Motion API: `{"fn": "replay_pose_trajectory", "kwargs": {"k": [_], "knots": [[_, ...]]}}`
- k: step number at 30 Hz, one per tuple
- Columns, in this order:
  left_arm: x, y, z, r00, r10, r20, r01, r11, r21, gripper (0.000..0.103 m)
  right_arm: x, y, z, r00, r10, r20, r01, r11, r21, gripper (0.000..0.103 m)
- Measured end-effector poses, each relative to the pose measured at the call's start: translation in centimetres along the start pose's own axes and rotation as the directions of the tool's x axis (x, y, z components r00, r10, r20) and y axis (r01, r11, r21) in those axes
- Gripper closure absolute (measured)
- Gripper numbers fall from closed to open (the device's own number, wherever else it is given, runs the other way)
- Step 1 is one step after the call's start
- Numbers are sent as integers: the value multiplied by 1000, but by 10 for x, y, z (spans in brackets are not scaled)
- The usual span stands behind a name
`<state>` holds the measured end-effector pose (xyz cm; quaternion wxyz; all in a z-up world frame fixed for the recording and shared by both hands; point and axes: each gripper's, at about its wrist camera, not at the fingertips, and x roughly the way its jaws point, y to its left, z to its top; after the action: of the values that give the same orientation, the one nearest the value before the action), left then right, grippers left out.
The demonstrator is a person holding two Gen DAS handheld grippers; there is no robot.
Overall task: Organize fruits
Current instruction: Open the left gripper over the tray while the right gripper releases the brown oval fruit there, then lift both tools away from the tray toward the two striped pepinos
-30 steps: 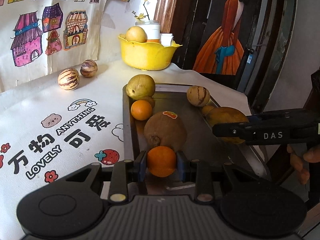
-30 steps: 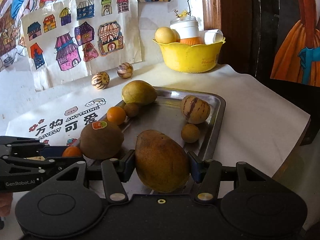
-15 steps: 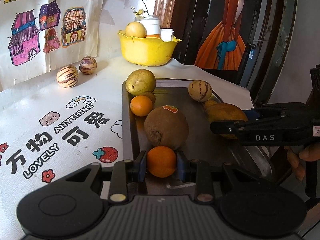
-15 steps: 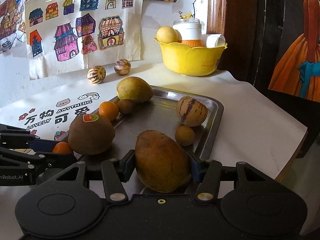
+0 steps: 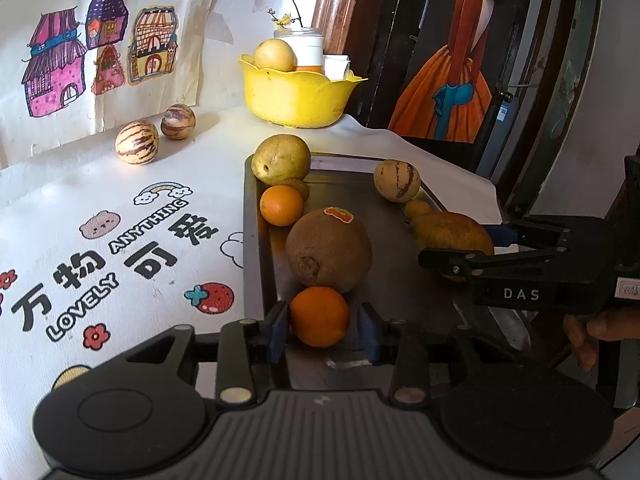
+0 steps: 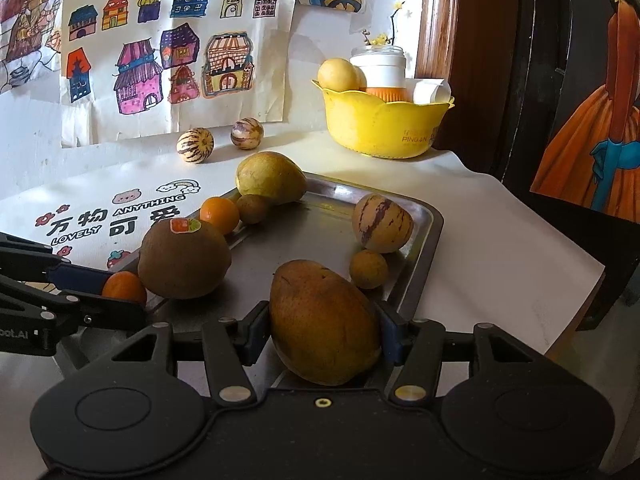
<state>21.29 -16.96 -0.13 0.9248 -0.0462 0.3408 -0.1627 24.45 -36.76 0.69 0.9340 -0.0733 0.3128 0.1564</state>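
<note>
Tray (image 6: 424, 236) glossy metal; bowl (image 6: 380, 128) smooth yellow plastic.

A large brown fruit (image 6: 184, 258) half-hides the gripped orange (image 6: 125, 287)

Right hand-held gripper (image 6: 324, 334) clamps brown mango (image 6: 324, 324) over metal tray (image 6: 424, 248).

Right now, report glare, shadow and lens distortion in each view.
Left wrist view: fisheye bends the tray edge, black corners, sunlit cloth washes pale. Right wrist view: glare on the tray's far rim, mango underside shadowed, window overexposed.
</note>
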Motion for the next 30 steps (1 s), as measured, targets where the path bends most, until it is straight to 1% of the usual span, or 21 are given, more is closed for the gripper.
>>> {"fn": "replay_pose_trajectory", "kwargs": {"k": [2, 5, 6, 8, 10, 12, 14, 15, 16, 17, 22, 25, 30], "knots": [[-4, -2, -1, 1000, -5, 4, 5, 1000, 2, 50, -5, 1, -1, 1000, -9, 10, 9, 1000, -2, 41], [-13, -5, -4, 1000, -7, 19, 7, 1000, 9, 43, -16, 3, -2, 999, -16, 32, 16, 1000, -3, 37], [-17, -5, -4, 1000, -5, 27, 5, 1000, 6, 41, -20, 4, -2, 999, -18, 36, 19, 1000, -1, 36], [-25, -5, -6, 999, 10, 41, -10, 1000, -2, 31, -28, 5, -3, 999, -22, 43, 22, 1000, 3, 34], [-34, -4, -7, 998, 16, 55, -15, 1000, -9, 27, -35, 7, -5, 999, -26, 47, 26, 1000, 10, 30], [-42, -2, -10, 998, 20, 61, -19, 1000, -15, 20, -43, 9, -7, 998, -27, 51, 26, 999, 20, 26], [-50, 0, -14, 997, 31, 70, -30, 999, -21, 11, -51, 13, -10, 999, -16, 52, 14, 999, 29, 19], [-54, 2, -16, 997, 35, 75, -33, 999, -24, 9, -55, 14, -12, 999, -4, 50, 2, 999, 38, 17], [-58, 3, -19, 996, 38, 78, -36, 999, -25, 3, -59, 15, -14, 999, 7, 48, -9, 999, 49, 13], [-61, 4, -21, 996, 43, 78, -41, 999, -23, 1, -63, 17, -16, 999, 14, 47, -17, 998, 63, 9], [-80, 7, -37, 993, 74, 96, -74, 997, -5, 1, -84, 32, -25, 999, 14, 46, -17, 997, 80, 1], [-89, 10, -44, 992, 95, 84, -95, 995, 2, 0, -98, 42, -31, 999, 25, 45, -28, 996, 83, 1], [-104, 17, -57, 992, 119, 47, -120, 993, 15, 0, -110, 69, -41, 999, 37, -6, -37, 998, 51, 1]]}}
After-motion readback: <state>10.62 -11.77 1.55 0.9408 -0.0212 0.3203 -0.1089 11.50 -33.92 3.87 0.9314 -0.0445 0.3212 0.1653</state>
